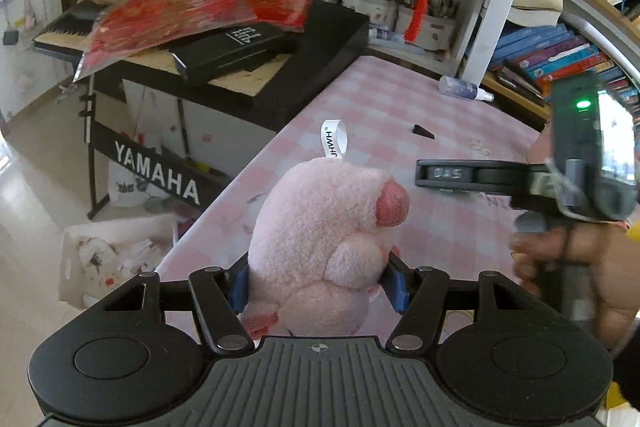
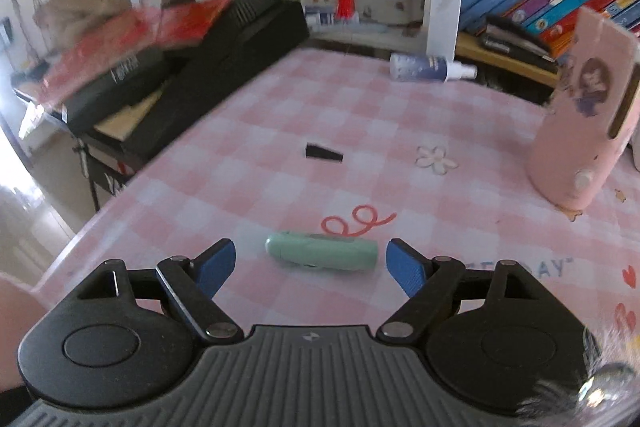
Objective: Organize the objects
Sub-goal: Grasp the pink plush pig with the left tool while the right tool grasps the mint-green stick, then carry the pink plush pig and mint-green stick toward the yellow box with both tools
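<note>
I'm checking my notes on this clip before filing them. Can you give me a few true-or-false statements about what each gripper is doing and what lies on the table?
1. The left gripper is shut on the pink plush toy. True.
2. The right gripper holds the mint green case. False: it is open, the case lying on the table between its fingers.
3. The spray bottle stands upright. False: it lies on its side.
4. A small black wedge lies on the checked tablecloth. True.

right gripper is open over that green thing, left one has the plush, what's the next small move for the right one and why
Probably ease the right gripper forward and down, then close. Its blue fingers stand wide open on either side of the mint-green case, which lies flat on the checked tablecloth just ahead of them, untouched. The left gripper is already shut on the pink plush toy, so it is busy.
</note>
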`<state>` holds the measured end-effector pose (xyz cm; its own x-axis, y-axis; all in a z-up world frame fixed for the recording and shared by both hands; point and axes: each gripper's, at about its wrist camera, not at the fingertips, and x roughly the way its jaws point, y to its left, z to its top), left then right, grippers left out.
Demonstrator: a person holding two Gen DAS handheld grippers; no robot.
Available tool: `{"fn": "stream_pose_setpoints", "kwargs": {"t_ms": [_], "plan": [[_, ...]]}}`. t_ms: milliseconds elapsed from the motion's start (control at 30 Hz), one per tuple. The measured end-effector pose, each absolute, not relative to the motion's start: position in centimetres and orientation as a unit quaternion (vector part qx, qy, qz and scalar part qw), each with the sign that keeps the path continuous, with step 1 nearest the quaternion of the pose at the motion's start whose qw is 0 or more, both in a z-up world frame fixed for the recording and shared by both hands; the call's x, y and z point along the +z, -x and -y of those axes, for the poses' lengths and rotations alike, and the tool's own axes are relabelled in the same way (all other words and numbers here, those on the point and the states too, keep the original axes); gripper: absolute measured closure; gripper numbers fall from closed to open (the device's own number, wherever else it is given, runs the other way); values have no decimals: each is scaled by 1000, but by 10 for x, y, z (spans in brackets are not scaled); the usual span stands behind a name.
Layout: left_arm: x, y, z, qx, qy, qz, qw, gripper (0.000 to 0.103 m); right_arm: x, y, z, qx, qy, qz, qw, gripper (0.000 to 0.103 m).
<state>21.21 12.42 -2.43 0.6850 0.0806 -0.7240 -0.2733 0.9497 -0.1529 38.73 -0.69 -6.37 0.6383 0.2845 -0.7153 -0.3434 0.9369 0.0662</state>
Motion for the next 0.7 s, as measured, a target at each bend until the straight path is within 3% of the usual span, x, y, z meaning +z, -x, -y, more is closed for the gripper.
{"fn": "stream_pose_setpoints", "kwargs": {"t_ms": [167, 267, 700], "plan": [[-22, -207, -126, 95, 128, -382, 910, 40, -76, -397, 4, 157, 48, -388, 907, 26], [-21, -205, -126, 91, 129, -381, 911, 40, -79, -400, 6, 158, 48, -387, 907, 36], [-8, -199, -120, 45, 120, -361, 924, 40, -38, -357, 45, 159, 34, -364, 917, 36]]}}
